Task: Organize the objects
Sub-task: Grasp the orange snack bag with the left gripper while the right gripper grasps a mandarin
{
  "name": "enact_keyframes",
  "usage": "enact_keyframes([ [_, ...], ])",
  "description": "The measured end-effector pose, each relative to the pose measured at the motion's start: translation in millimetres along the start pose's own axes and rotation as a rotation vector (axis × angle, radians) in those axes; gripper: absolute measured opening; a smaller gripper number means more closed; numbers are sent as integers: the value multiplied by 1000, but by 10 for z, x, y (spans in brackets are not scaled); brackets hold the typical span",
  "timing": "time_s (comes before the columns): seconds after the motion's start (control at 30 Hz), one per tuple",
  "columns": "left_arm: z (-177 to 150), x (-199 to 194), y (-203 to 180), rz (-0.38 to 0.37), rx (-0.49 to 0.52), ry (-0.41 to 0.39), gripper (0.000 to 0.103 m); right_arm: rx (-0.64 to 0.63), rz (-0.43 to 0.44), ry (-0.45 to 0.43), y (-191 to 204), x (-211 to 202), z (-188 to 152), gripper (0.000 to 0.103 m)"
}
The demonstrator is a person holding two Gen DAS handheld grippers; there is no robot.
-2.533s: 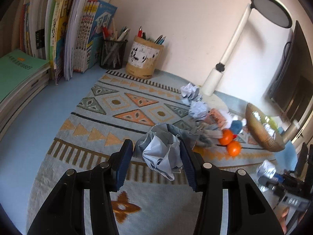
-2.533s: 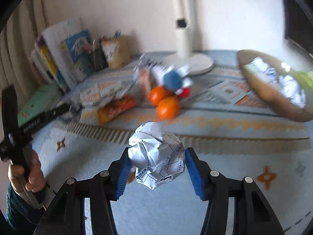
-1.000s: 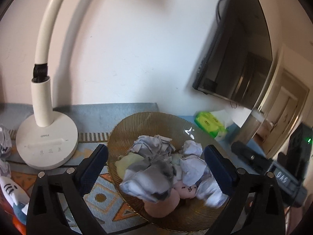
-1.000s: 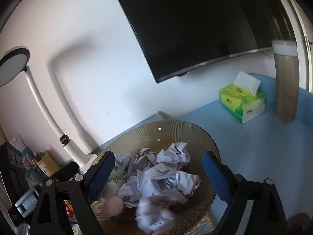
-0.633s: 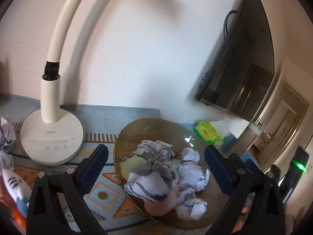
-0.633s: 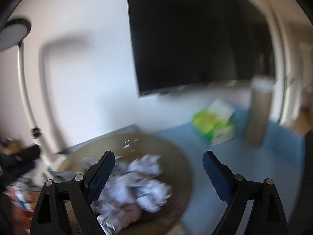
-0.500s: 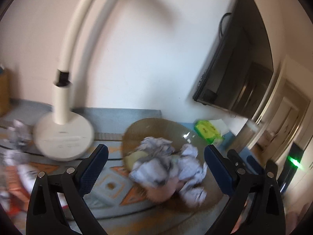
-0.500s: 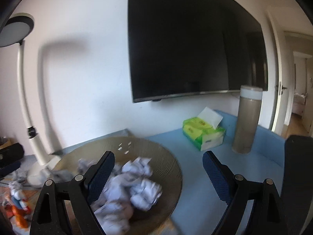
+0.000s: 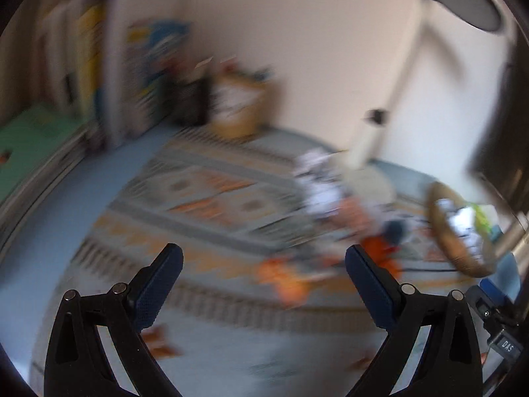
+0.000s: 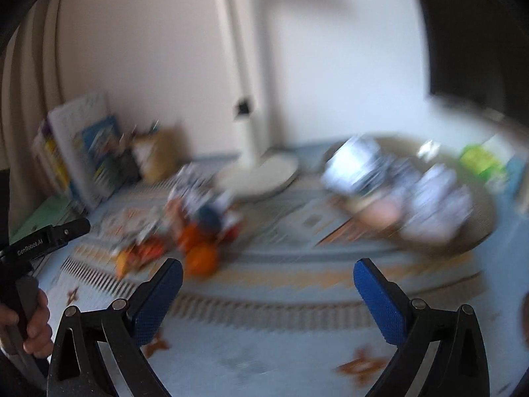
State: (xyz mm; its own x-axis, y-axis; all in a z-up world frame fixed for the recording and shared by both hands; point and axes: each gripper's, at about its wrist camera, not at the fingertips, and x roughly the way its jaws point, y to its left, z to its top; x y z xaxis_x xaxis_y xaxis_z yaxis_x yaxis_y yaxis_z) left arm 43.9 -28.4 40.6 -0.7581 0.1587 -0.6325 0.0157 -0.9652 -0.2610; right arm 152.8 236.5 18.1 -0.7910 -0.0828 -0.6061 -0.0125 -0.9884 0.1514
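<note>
Both cameras are now looking back across the patterned mat (image 9: 211, 198) after facing the bowl a second ago, and both views are blurring with motion. The left gripper (image 9: 264, 261) is standing wide open with nothing between its blue pads, hovering over the mat. The right gripper (image 10: 267, 276) is opening its jaws to their widest, also gripping nothing. The bowl (image 10: 476, 238) is sitting at the right of the mat, holding crumpled paper balls (image 10: 429, 198). Oranges (image 10: 198, 254) and other blurred clutter are lying mid-mat near the white lamp (image 10: 261, 178). Books (image 9: 82, 66) are standing at the back left.
</note>
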Motion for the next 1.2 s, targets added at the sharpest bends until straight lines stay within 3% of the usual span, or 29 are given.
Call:
enact_keyframes([
  [0.13, -146, 29, 473, 78, -73, -28, 99, -62, -80, 24, 161, 163, -70, 103],
  [0.27, -208, 107, 526, 25, -78, 3, 99, -83, -91, 82, 232, 261, -139, 103],
  [0.5, -257, 72, 229, 0, 108, 14, 99, -84, -89, 111, 197, 298, -131, 103],
  [0.63, -205, 134, 68, -46, 207, 68, 99, -85, -54, 164, 195, 385, -110, 103],
  [0.83, -89, 421, -316, -116, 379, 191, 98, -108, 66, 239, 353, 490, 57, 103],
  [0.93, -88, 603, -446, -116, 409, 237, 90, -138, 86, 261, 477, 617, 172, 97],
  [1.03, -78, 698, -550, -129, 417, 241, 83, -183, 77, 290, 550, 829, 212, 81],
  [1.1, -89, 761, -604, -136, 427, 260, 60, -188, 73, 309, 564, 948, 206, 70],
  [1.17, -102, 787, -646, -106, 448, 252, 57, -181, 79, 310, 550, 1011, 189, 66],
  [1.2, -109, 779, -665, -100, 457, 251, 50, -175, 89, 306, 547, 1031, 176, 62],
])
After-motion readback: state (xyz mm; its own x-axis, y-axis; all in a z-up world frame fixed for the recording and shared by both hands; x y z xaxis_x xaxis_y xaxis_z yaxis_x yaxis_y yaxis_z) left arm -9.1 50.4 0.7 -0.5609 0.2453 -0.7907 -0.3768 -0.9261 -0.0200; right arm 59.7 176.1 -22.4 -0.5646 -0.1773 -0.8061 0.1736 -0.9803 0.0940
